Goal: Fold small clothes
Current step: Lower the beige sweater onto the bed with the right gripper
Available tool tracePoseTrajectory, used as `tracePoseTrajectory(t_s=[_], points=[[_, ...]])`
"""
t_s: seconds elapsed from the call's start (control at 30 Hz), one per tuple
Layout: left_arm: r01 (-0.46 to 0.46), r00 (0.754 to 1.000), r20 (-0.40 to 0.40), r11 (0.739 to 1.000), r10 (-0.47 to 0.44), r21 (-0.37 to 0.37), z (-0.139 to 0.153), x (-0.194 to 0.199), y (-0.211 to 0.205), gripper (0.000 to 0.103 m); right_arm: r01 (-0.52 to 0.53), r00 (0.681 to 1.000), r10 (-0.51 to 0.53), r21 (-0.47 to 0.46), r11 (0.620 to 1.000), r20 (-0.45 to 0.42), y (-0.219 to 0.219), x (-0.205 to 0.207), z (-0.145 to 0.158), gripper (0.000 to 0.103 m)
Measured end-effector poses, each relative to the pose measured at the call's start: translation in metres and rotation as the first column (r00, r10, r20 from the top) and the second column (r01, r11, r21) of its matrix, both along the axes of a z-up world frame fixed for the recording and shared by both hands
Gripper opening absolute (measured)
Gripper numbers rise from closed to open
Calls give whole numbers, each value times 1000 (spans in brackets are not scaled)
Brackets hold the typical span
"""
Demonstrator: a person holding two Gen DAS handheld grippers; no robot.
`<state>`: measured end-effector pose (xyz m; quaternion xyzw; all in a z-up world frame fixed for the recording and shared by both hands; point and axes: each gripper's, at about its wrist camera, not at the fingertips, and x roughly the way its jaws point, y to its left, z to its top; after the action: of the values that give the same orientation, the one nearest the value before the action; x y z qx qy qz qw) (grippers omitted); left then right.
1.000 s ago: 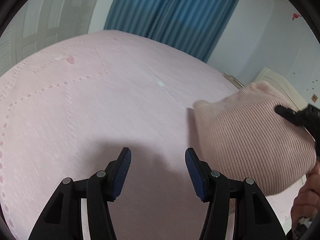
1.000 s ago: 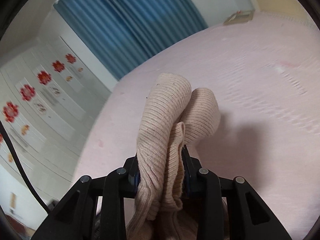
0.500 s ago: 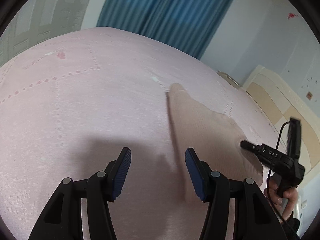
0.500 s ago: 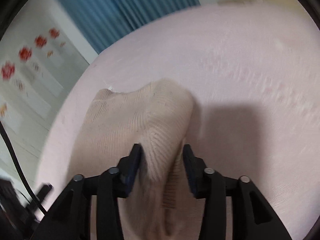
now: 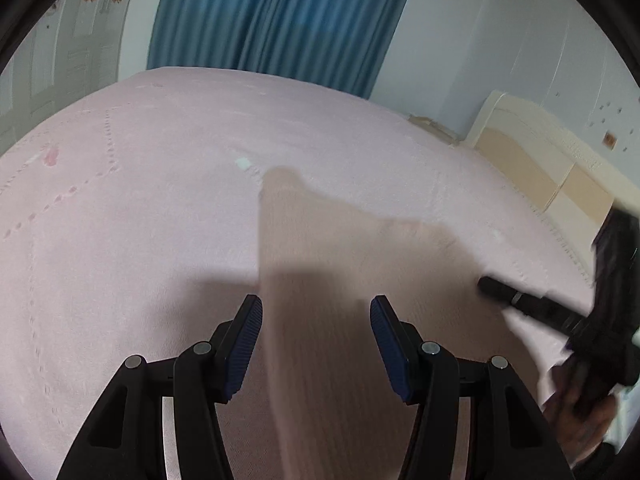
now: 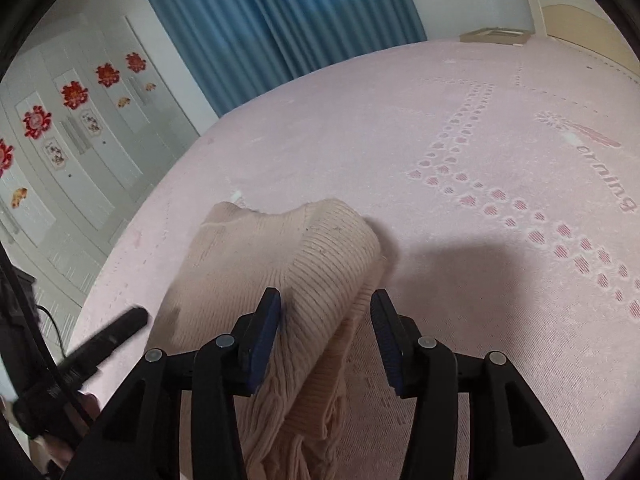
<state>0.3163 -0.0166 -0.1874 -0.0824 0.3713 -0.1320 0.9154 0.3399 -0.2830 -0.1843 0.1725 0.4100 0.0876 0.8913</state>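
Garment: a pale pink ribbed knit sweater point(image 6: 320, 248) is laid on the pink bedspread point(image 6: 460, 152), one bunched fold raised at its near edge.
Right claw point(image 6: 325, 320): the jaws have just been opening; the raised fold lies between the blue pads, the left pad seeming to touch it and the right pad standing clear, so no grip is seen.
Left claw point(image 5: 316, 332): held open above the sweater point(image 5: 320, 248) (this view is blurred), nothing pressed between the pads.
Surroundings: blue curtains point(image 5: 272, 16) are seen behind the bed; a white wardrobe point(image 6: 80, 128) bears red flower stickers.
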Motion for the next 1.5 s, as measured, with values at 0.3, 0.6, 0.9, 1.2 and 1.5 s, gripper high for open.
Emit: tracePoseTrajectory(t_s=[0.3, 0.6, 0.9, 1.2, 1.5], points=[[10, 999, 34, 999, -9, -52, -13, -6, 11, 61, -51, 986, 48, 16, 999, 157, 2, -19, 13, 10], [36, 999, 33, 998, -35, -46, -16, -4, 6, 66, 50, 999, -46, -227, 973, 26, 13, -2, -12, 15], [14, 1000, -21, 994, -16, -109, -26, 6, 14, 70, 13, 989, 11, -161, 987, 148, 15, -23, 8, 25], [17, 1000, -9, 996, -18, -92, -28, 4, 9, 72, 62, 998, -56, -195, 979, 35, 3, -6, -15, 30], [19, 1000, -17, 995, -21, -95, -29, 5, 11, 74, 63, 997, -47, -334, 940, 58, 27, -13, -17, 13]])
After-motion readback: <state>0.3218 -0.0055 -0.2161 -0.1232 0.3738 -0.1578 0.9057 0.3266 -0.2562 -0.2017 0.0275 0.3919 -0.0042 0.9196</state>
